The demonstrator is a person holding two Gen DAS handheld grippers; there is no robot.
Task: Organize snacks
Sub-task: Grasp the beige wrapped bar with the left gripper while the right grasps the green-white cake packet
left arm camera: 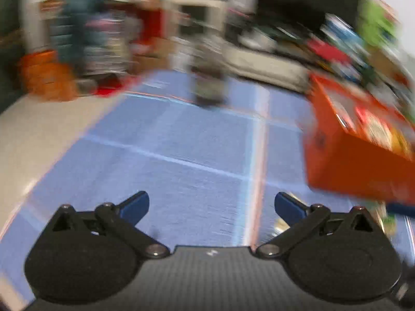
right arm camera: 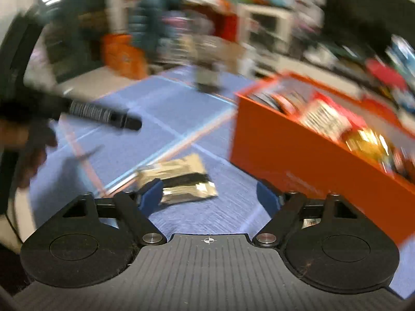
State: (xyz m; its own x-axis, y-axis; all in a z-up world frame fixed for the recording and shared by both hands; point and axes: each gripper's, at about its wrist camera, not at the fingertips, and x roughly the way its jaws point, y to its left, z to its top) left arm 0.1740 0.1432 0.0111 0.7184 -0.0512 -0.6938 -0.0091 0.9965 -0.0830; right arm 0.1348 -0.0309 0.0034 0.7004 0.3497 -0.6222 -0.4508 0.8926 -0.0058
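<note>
An orange box (right arm camera: pixel 293 160) stands on the blue mat (right arm camera: pixel 166 108) at the right, with several snack packets (right arm camera: pixel 326 119) inside. A silver foil packet (right arm camera: pixel 181 181) lies flat on the mat just ahead of my right gripper (right arm camera: pixel 210 195). That gripper is open, its left finger overlaps the packet's near corner, and nothing is pressed between the pads. In the left wrist view my left gripper (left arm camera: pixel 211 204) is wide open over bare mat (left arm camera: pixel 181 142), with the orange box (left arm camera: pixel 358 165) to its right. The left gripper's black body (right arm camera: pixel 103 114) and a hand show at the left of the right wrist view.
Both views are motion-blurred. A small dark object (left arm camera: pixel 210 88) stands at the mat's far end. Beyond it are cluttered shelves, an orange bag (left arm camera: pixel 44 77) and a white cabinet. Pale floor (left arm camera: pixel 39 134) borders the mat on the left.
</note>
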